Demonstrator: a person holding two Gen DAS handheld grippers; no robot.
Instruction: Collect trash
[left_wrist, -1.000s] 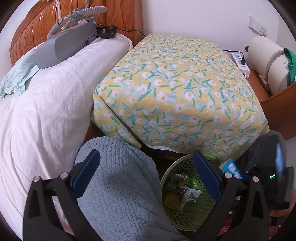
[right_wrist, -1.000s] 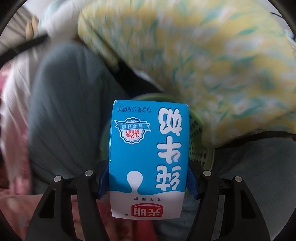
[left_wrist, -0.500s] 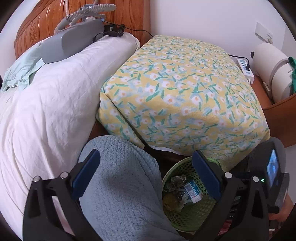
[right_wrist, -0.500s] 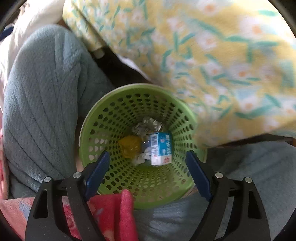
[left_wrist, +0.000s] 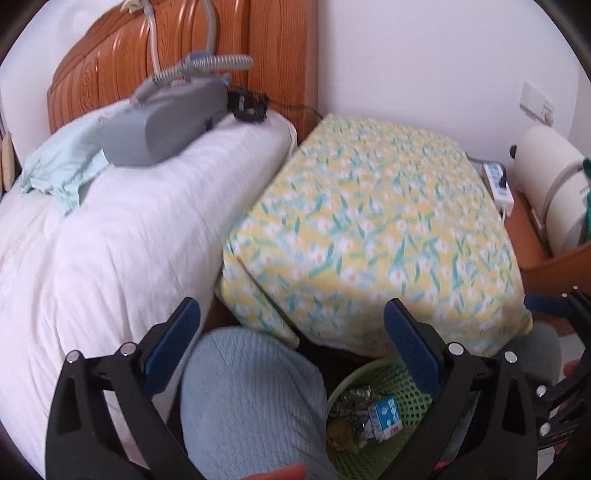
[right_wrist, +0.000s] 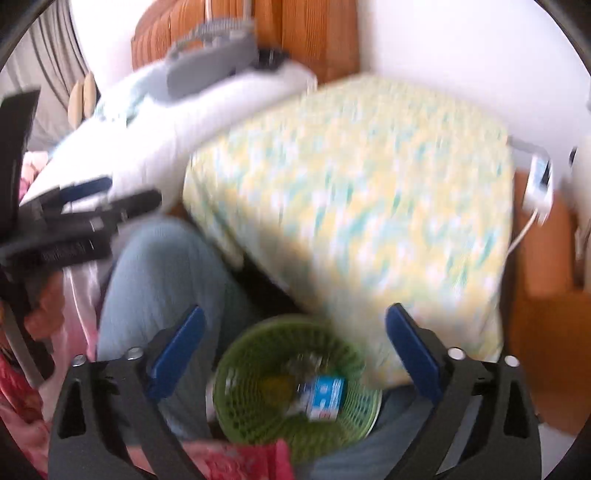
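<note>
A green perforated trash basket (left_wrist: 406, 380) stands on the floor between the person's knees; it also shows in the right wrist view (right_wrist: 251, 410). Inside lie a blue and white milk carton (left_wrist: 386, 421), crumpled foil and yellow scraps; the carton also shows in the blurred right wrist view (right_wrist: 325, 397). My left gripper (left_wrist: 291, 350) is open and empty, above the left knee and basket. My right gripper (right_wrist: 295, 350) is open and empty above the basket; its side shows at the right edge of the left wrist view (left_wrist: 561, 350).
A nightstand under a yellow floral cloth (left_wrist: 373, 236) stands behind the basket. A bed with a white quilt (left_wrist: 122, 243) and a grey device with hoses (left_wrist: 166, 122) lies at left. A power strip (left_wrist: 498, 184) and a white appliance (left_wrist: 550, 184) sit at right.
The right gripper opened and dropped the milk carton into the basket, then lifted and tilted up away from it. The left gripper rose and tilted upward slightly.
</note>
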